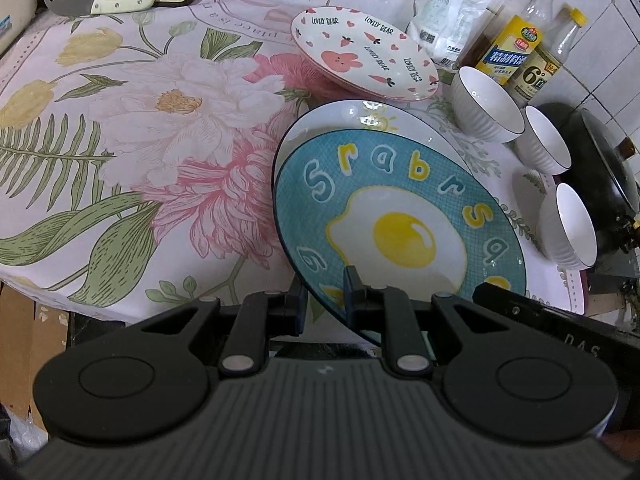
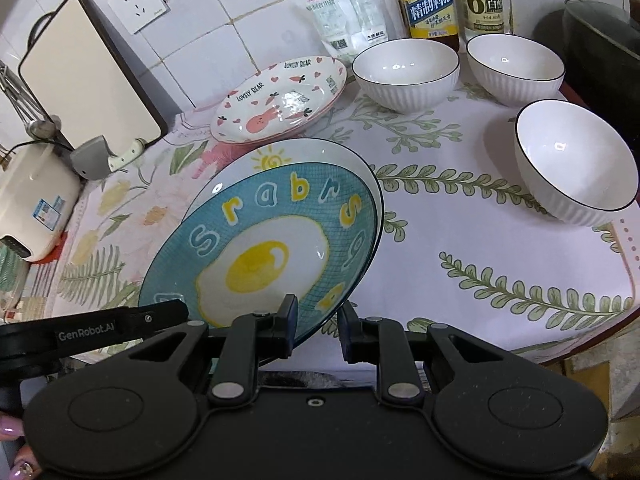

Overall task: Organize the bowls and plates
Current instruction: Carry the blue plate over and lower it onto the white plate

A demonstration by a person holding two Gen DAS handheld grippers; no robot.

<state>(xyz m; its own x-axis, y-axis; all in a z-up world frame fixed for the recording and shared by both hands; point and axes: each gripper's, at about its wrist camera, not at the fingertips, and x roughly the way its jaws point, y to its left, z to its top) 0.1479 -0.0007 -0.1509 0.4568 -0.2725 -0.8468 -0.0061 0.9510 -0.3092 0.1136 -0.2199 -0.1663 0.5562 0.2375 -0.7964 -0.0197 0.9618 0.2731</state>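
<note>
**Both claws on egg plate, landing it on the sun plate**

Nearest: left claw [image 1: 325, 298] and right claw [image 2: 317, 322] each pinched narrow on the near rim of the blue egg plate [image 1: 400, 216], one either side. Pads clamp the rim edge-on. Plate is tilted, near edge raised, far edge down over the pale sun plate [image 1: 340, 120] that sits flat on the table [image 1: 120, 140].

How I'd finish this step, my read only:
- Lower both claws together so the plate doesn't twist between them.
- Let the far rim seat first, then drop the near edge until it nests.
- Centre it first. Egg plate sits offset toward the near side, sun plate's far rim still shows.
- Release only once the weight is on the lower plate. Glazed ceramic will likely slide if let go while tilted.

Further back: pink rabbit plate [image 1: 364, 56], apart from the stack, itself resting on something pink underneath. Possibly another plate, can't tell.

Count:
- Plates: 3 sure (egg, sun, rabbit).
- Bowls: 3 white ribbed, dark rim, all separate, none stacked: bowl one [image 2: 406, 72], bowl two [image 2: 516, 68], bowl three [image 2: 576, 160].

Bowls not yet nested, so I'd judge the task under halfway.

Far edge by the wall: two bottles [image 2: 430, 0] and a white pouch [image 2: 344, 16]. Keep clear.
</note>
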